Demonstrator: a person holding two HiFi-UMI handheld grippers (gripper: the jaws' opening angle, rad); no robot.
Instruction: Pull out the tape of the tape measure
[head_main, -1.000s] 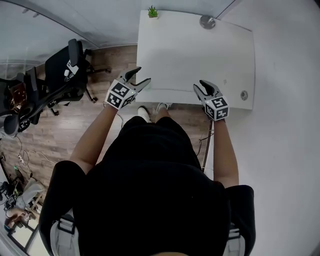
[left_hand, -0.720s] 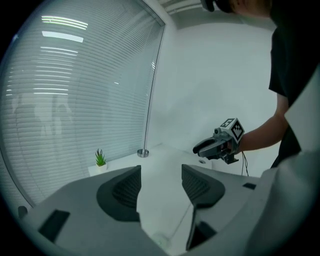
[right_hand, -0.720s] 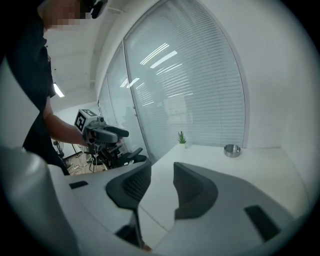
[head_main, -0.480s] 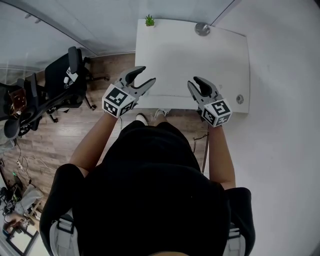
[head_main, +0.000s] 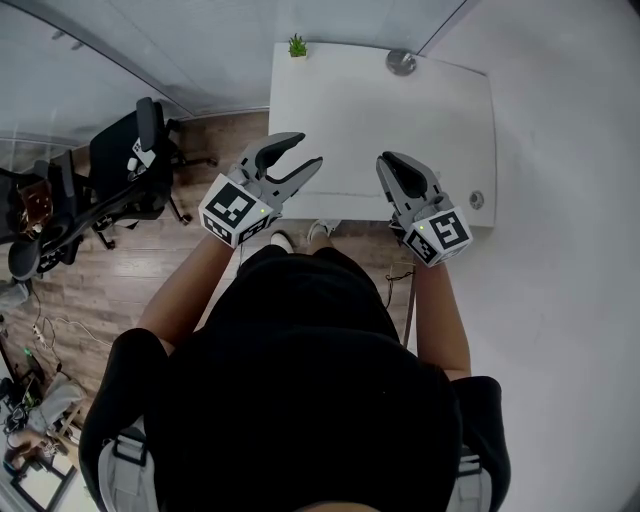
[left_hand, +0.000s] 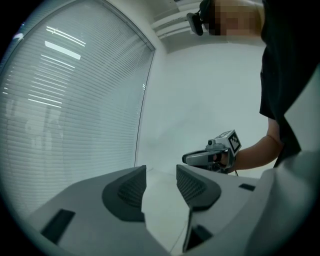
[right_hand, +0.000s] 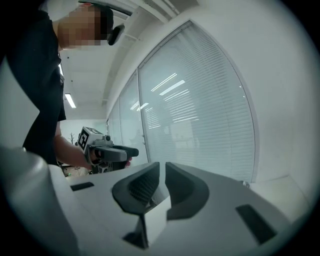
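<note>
- Person (head_main: 300, 380): black top, seen from above, standing behind both grippers, one in each hand, arms reaching forward.
- Glass wall with blinds (left_hand: 75, 100): ahead and to the left of the left gripper. In the right gripper view it fills the background beyond the jaws.
- Wooden floor (head_main: 110, 270): below and to the left of the left gripper.
- Table (head_main: 350, 110): white top, ahead of and below both grippers. Its near edge runs under the jaw tips.
- Office chairs (head_main: 125, 160): black, on the floor well to the left of the left gripper.
- Left gripper (head_main: 308, 150): held over the table's near left corner, pointing forward and slightly inward. Its jaws stand spread with a clear gap and have just been closing. Nothing is between them.
- Right gripper (head_main: 388, 162): held over the near edge, level with the left gripper and well apart from it. Its jaws have just been closing and are almost together, with a thin slit left. Nothing is between them.
- Grey disc (head_main: 401, 62): round, on the table's far edge, well ahead of the right gripper and touched by neither gripper. Whether it is the tape measure cannot be told; no drawn-out tape shows.
- Plant (head_main: 297, 46): small, green, at the far left corner, well ahead of the left gripper.
- Round fitting (head_main: 476, 200): small, grey, at the table's right edge, just to the right of the right gripper.
</note>
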